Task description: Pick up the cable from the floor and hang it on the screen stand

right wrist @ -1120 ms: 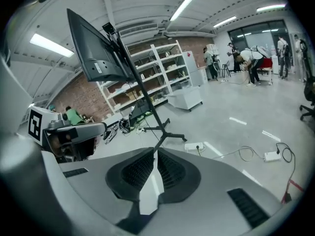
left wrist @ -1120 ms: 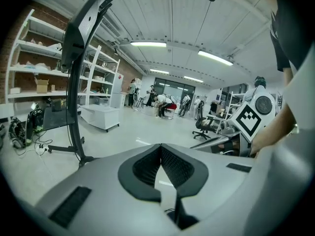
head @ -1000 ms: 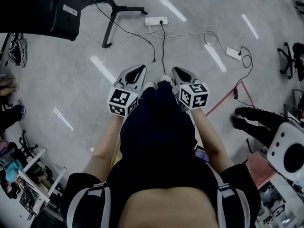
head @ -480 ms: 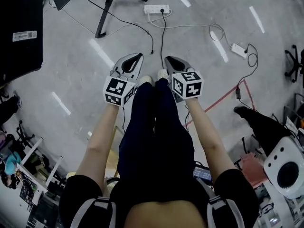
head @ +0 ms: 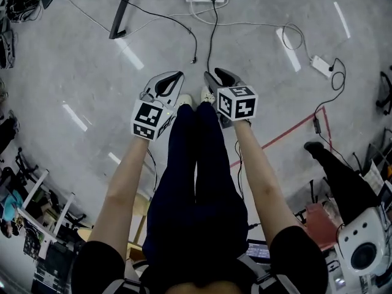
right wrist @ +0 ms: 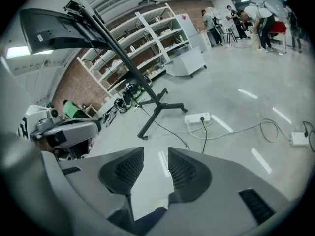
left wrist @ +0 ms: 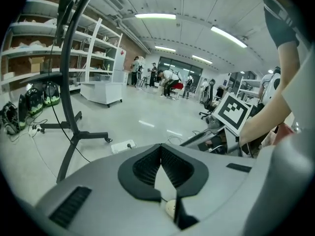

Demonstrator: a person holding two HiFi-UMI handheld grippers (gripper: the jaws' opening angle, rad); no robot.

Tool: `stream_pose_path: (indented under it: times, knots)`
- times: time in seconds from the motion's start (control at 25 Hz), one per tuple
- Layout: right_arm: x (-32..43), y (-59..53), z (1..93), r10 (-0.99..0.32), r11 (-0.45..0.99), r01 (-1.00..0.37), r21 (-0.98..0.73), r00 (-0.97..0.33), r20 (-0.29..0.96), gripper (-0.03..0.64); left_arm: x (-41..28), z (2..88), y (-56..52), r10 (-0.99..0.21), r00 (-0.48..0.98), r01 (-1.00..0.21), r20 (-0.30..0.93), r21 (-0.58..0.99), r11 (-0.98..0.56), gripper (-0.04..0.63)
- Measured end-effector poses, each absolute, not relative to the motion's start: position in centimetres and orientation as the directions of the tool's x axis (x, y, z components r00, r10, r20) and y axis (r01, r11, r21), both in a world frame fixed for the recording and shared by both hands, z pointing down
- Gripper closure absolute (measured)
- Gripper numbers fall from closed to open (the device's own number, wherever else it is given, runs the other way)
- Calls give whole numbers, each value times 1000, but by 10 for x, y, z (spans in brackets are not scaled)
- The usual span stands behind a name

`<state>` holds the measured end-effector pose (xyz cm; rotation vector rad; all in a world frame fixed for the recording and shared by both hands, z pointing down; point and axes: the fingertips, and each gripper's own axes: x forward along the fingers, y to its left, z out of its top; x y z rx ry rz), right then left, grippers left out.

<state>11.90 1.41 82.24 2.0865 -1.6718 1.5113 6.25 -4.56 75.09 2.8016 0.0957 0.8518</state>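
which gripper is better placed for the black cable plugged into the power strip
Right, probably. The right gripper has just been opening its fingers, nothing between them, and the black cable lies just ahead of it. The left gripper is shut and further to the side.

Reference description of your clothing and hand-held equipment:

You wear dark navy trousers (head: pixel 199 182) and pale shoes (head: pixel 184 101), of which only the toes show. Your top has dark short sleeves (head: pixel 92 265), and a pale strap (head: pixel 127 285) shows at the lower frame edge.

The left gripper (head: pixel 176 75) and the right gripper (head: pixel 213 73) share one build. Each has a smooth grey shell that narrows toward the tip, with a black inlay round the jaws. Each also carries a white cube (head: pixel 149 119) printed with black square markers.

The pads (left wrist: pixel 146 165) are black and finely ribbed. A black ribbed patch (left wrist: pixel 69 206) sits on the shell flank.

The right gripper's jaws have just been opening, and nothing stands between them.
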Motion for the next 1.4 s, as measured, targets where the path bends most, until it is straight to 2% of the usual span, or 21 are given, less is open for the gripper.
stream_pose_path:
  times: [0.4,0.6,0.84,1.04,1.4]
  knots:
    - [112,8,946,-644,-262,-855,-447,-190,741,451,62,877,-40,143,791,-26,594,267,-963,588]
    - [100,-2,1008,-588,-73,-926,-371,-261,766,445,56,944,-37,175,765,-17,619,291,-957,588]
    - [93,-13,1079,-529,78,-943,-325,-315,788,439,51,1021,-29,211,730,26,649,283,-959,588]
    - [72,-15,1133,-432,315,-917,-245,-368,823,426,48,1078,-35,186,729,-42,659,314,-948,588]
    - [57,-18,1228,-303,590,-794,-146,-385,872,423,45,1163,-55,165,721,-102,672,339,-935,588]
